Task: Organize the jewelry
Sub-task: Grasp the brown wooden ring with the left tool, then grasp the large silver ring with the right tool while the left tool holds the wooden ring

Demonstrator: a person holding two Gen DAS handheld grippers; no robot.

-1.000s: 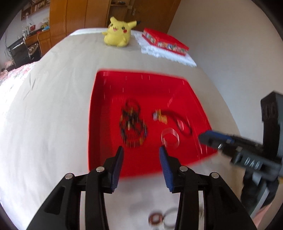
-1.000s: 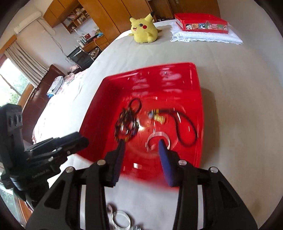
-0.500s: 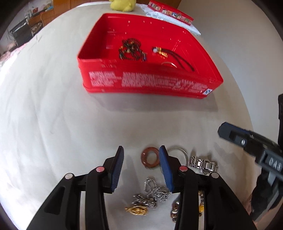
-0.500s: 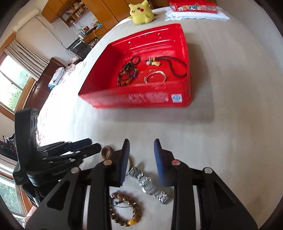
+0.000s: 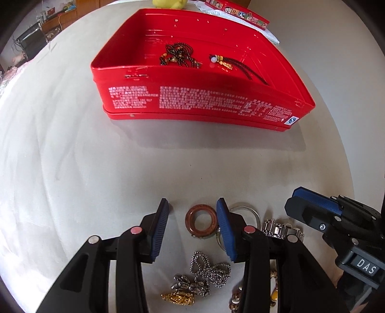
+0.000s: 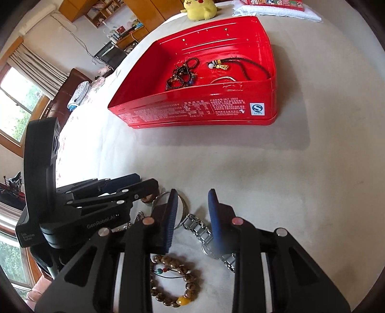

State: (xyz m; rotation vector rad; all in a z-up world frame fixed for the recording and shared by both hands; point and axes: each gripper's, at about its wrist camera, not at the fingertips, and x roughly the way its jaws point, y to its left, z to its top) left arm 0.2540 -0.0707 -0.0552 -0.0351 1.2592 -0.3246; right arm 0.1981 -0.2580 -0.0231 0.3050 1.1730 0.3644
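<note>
Left wrist view: rides my left hand-held gripper (image 5: 192,216), tilted steeply down, close above the jewelry pile.
Right wrist view: rides my right hand-held gripper (image 6: 191,207), angled down, equally close.
Facing: both look toward the red tin (image 5: 192,96).
Shared: red tin (image 6: 204,110), metal watch (image 6: 204,236), each other's gripper.

Home bedroom. Work surface is a bed (image 6: 300,156) with beige cover; Pikachu plush (image 6: 201,9) at far end. Wooden wardrobes (image 6: 144,9), bookshelf (image 6: 105,14), curtained window (image 6: 21,79) behind.

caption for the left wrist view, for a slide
Left gripper open around a brown ring on the bed, red tin beyond.
</note>
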